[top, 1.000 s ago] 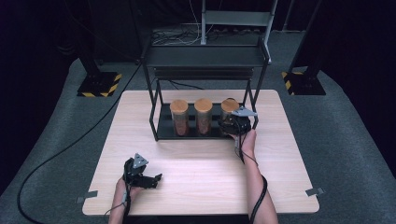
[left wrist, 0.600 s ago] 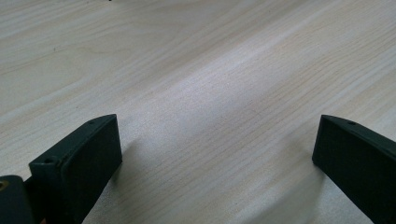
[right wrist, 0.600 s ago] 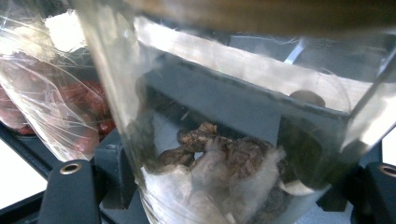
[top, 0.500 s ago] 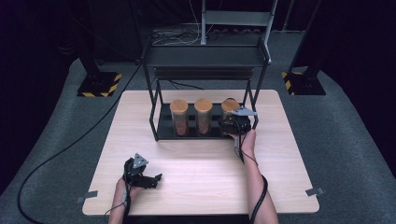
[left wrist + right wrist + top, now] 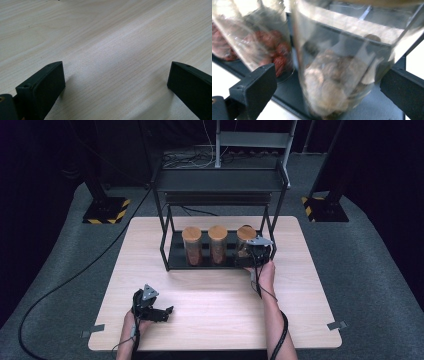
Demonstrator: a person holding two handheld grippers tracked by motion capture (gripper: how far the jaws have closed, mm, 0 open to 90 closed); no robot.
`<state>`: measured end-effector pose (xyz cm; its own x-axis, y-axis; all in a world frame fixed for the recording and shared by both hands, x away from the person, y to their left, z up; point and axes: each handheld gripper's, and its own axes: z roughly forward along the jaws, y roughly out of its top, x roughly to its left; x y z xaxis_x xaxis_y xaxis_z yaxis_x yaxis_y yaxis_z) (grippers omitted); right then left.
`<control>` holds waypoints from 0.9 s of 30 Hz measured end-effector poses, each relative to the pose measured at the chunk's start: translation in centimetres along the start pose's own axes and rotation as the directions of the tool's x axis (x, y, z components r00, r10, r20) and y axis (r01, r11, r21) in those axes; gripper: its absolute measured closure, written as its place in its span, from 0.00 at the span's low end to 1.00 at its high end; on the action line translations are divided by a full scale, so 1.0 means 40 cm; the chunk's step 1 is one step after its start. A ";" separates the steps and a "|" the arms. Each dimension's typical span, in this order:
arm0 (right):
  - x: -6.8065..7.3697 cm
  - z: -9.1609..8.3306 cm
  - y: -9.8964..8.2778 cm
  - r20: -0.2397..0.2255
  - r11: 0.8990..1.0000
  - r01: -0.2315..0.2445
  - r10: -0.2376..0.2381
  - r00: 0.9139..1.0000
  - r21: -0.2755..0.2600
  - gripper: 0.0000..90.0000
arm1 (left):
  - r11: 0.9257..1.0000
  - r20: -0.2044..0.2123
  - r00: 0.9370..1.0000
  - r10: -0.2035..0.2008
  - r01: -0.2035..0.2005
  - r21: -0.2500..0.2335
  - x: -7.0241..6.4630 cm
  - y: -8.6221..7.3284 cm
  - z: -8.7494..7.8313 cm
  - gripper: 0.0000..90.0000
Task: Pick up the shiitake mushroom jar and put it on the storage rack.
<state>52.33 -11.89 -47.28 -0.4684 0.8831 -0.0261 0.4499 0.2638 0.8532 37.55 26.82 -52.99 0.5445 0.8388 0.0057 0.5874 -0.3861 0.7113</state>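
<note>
Just releasing rightmost jar [image 5: 246, 240] onto rack tray [image 5: 172, 262] near counter's far edge, right tool [image 5: 254, 254] jaws opening apart w/ jar between; next: withdraw straight back; left tool [image 5: 159, 312] apart, idle.

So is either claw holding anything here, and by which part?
Nothing is held. The right claw has just opened; the rightmost jar on the rack stands between its jaws, free of both. The left claw is open over bare table.
</note>
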 end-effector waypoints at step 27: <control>0.069 -0.184 -0.268 -0.021 0.988 0.023 -0.020 1.000 0.152 0.00 | 1.000 -0.001 1.000 -0.001 0.001 0.003 0.000 0.000 0.000 0.00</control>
<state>40.63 -15.14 -52.65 -0.4934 0.8692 -0.0318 0.5493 0.3397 0.7635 37.57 26.82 -52.98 0.5428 0.8398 0.0058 0.5897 -0.3861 0.7094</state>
